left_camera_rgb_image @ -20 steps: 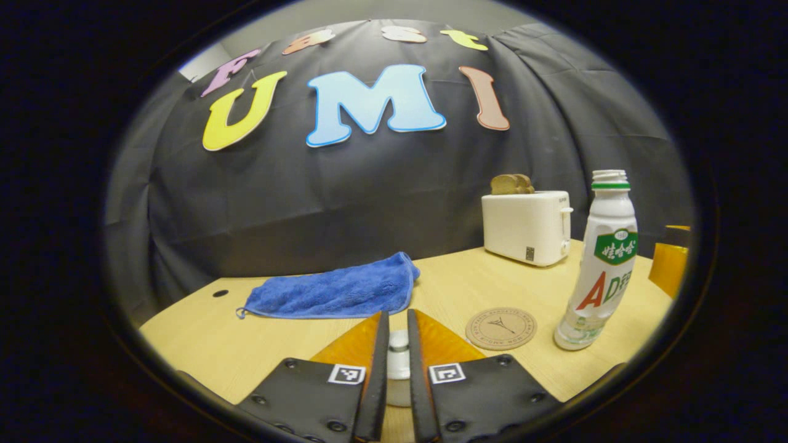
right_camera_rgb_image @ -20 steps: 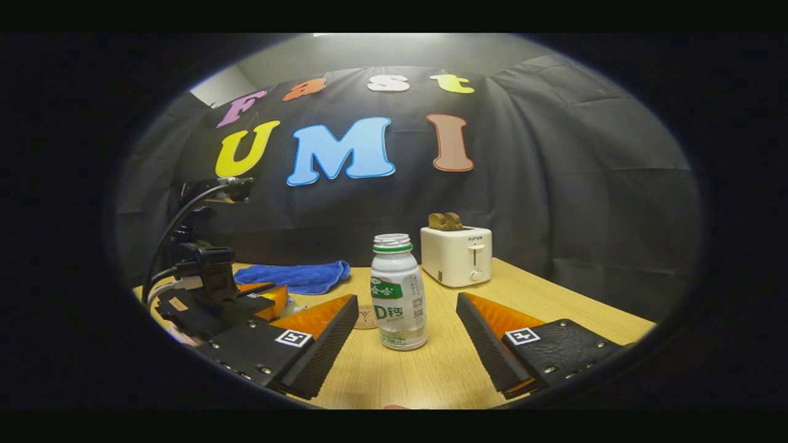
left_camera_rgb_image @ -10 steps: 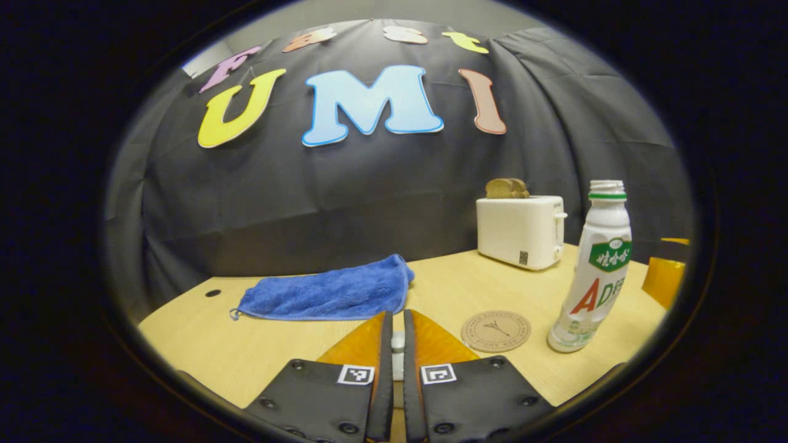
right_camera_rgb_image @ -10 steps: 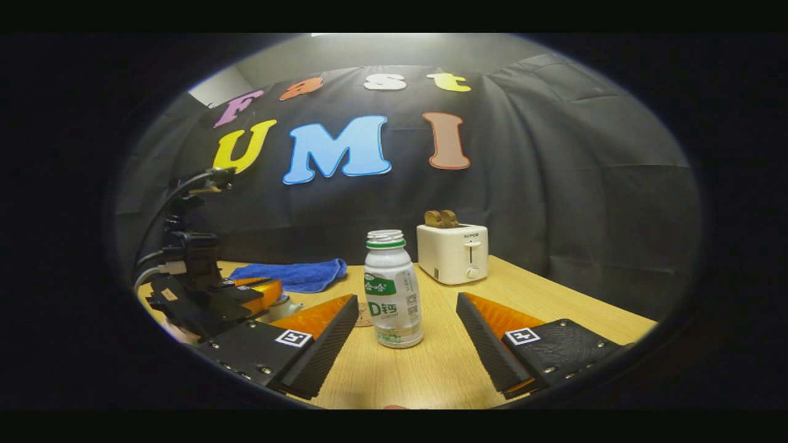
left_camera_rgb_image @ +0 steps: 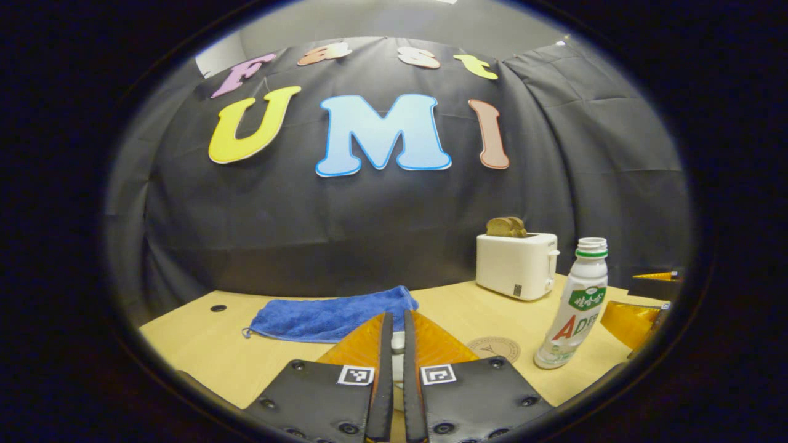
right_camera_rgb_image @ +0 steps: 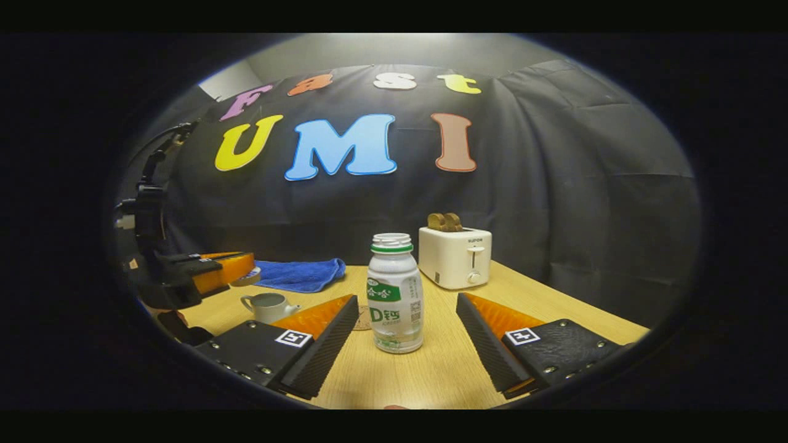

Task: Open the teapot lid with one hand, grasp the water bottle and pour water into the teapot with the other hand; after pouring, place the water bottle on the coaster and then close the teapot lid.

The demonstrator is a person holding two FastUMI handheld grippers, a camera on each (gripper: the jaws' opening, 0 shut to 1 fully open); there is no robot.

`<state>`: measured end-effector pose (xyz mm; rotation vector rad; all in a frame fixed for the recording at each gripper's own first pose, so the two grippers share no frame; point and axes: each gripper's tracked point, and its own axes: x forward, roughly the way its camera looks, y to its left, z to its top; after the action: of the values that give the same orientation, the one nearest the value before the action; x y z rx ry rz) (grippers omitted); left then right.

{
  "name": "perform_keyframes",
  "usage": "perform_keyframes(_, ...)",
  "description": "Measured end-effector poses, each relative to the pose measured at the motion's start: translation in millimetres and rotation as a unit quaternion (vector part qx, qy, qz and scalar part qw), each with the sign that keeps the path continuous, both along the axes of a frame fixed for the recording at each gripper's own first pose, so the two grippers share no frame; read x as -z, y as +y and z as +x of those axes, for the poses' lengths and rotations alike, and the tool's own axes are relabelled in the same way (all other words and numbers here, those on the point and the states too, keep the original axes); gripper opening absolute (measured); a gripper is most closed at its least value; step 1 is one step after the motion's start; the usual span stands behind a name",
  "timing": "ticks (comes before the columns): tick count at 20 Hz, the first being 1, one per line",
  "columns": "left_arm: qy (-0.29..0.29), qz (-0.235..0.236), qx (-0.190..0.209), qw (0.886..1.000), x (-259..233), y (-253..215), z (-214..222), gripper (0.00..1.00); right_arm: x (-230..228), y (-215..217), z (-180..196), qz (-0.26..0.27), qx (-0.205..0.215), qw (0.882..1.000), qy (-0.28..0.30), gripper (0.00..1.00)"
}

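Low in the middle of the left gripper view, the left gripper (left_camera_rgb_image: 394,344) has its fingers nearly closed, with just a thin gap. A small white thing, the teapot lid (left_camera_rgb_image: 398,344), is pinched in that gap. At the left edge of the right gripper view this same gripper sits up in the air, with the round lid under its tips, above the teapot (right_camera_rgb_image: 269,306).

Low in the right gripper view, the right gripper (right_camera_rgb_image: 406,335) has its fingers wide apart. They hold nothing. The water bottle (right_camera_rgb_image: 394,293) stands upright between them, a bit farther off, and I cannot tell if it touches either one.

That teapot is small, pale and round, with a little handle and spout. Its top is open. It stands on the counter (right_camera_rgb_image: 443,369), left of the bottle.

A round brown coaster (left_camera_rgb_image: 494,349) lies flat on the counter, just left of the bottle in the left gripper view. It has a thin drawing on it.

Both views show a light wood counter, smooth and bare in front. At the back a fuzzy blue cloth (left_camera_rgb_image: 332,314) lies rumpled. A white boxy toaster (left_camera_rgb_image: 516,264) stands to the right of the cloth with brown bread poking out on top. Behind it all hangs a black cloth wall with folds.

The bottle is white plastic with a green ring at the neck and no cap on.
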<state>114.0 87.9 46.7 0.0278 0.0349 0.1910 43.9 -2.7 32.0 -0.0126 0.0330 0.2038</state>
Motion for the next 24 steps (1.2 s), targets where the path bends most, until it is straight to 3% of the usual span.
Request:
perform_keyframes(2, -0.002, -0.005, -0.01, 1.0, 0.6, 17.7, -6.4, 0.17, -1.6, 2.2, 6.7, -0.004, -0.003, 1.0, -0.003, 0.98)
perform_keyframes(3, -0.001, -0.005, -0.017, 1.0, 0.6, 28.4, -9.5, 0.1, -2.4, 4.2, 10.1, -0.002, -0.007, 1.0, -0.002, 0.98)
perform_keyframes(7, 0.003, -0.009, -0.041, 0.999, 8.8, 69.8, -20.3, 0.17, 6.7, 7.8, 26.2, 0.005, -0.011, 1.0, 0.015, 0.98)
perform_keyframes(12, 0.008, -0.016, -0.071, 0.997, 19.1, 111.1, -34.0, 0.17, 16.8, 15.8, 40.4, 0.002, -0.016, 0.999, 0.032, 0.98)
perform_keyframes(22, 0.015, -0.035, -0.092, 0.995, 27.3, 134.7, -45.4, 0.13, 38.6, 26.0, 56.0, -0.022, -0.021, 0.998, 0.057, 0.98)
perform_keyframes(23, 0.015, -0.036, -0.093, 0.995, 28.1, 136.7, -45.9, 0.13, 39.7, 25.6, 56.9, -0.023, -0.02, 0.998, 0.058, 0.82)
perform_keyframes(24, 0.016, -0.037, -0.094, 0.995, 29.0, 139.2, -46.0, 0.13, 41.3, 25.3, 58.3, -0.025, -0.018, 0.998, 0.059, 0.98)
